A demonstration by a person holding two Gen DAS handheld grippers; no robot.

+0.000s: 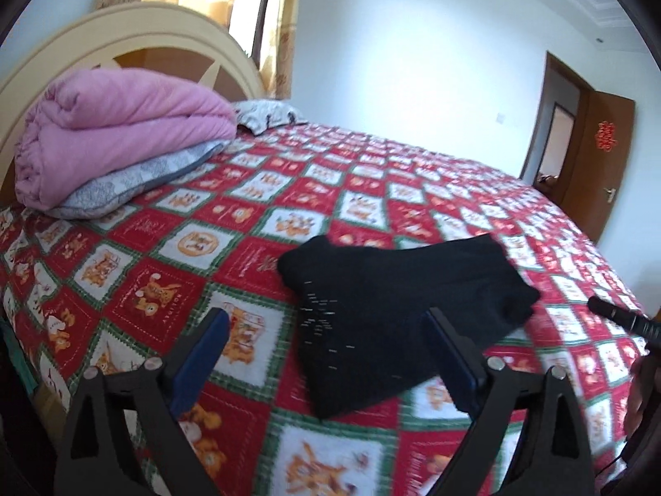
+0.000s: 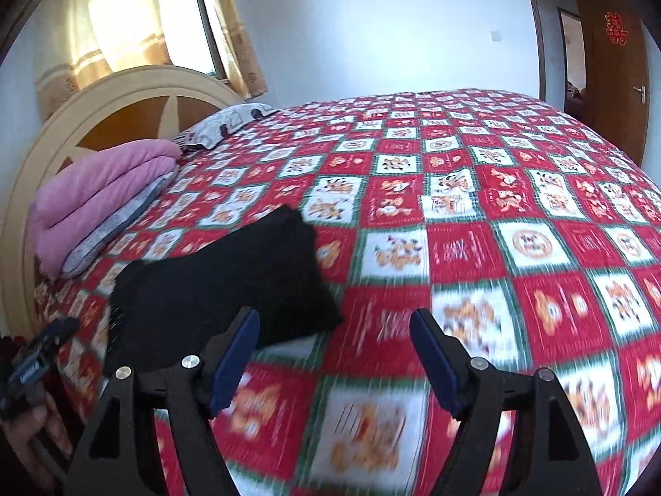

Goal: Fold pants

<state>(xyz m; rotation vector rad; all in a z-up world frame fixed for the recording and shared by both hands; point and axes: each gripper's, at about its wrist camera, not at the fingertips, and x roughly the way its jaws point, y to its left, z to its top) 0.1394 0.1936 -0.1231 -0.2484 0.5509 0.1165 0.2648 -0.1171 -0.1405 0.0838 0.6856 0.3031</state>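
Observation:
The black pants (image 1: 392, 301) lie folded into a compact bundle on the red patterned bedspread (image 1: 173, 256). My left gripper (image 1: 326, 318) is open and empty, above the near end of the bundle. In the right wrist view the pants (image 2: 219, 281) lie to the left, and my right gripper (image 2: 334, 322) is open and empty, just right of the bundle. The right gripper's tip also shows in the left wrist view (image 1: 624, 316). The left gripper shows at the left edge of the right wrist view (image 2: 37, 359).
A folded pink quilt (image 1: 120, 132) on a grey pillow (image 1: 136, 182) sits by the cream headboard (image 1: 124, 37). A patterned pillow (image 1: 268, 115) lies beyond it. A brown door (image 1: 590, 165) stands open at the far right. A curtained window (image 2: 136, 20) is behind the bed.

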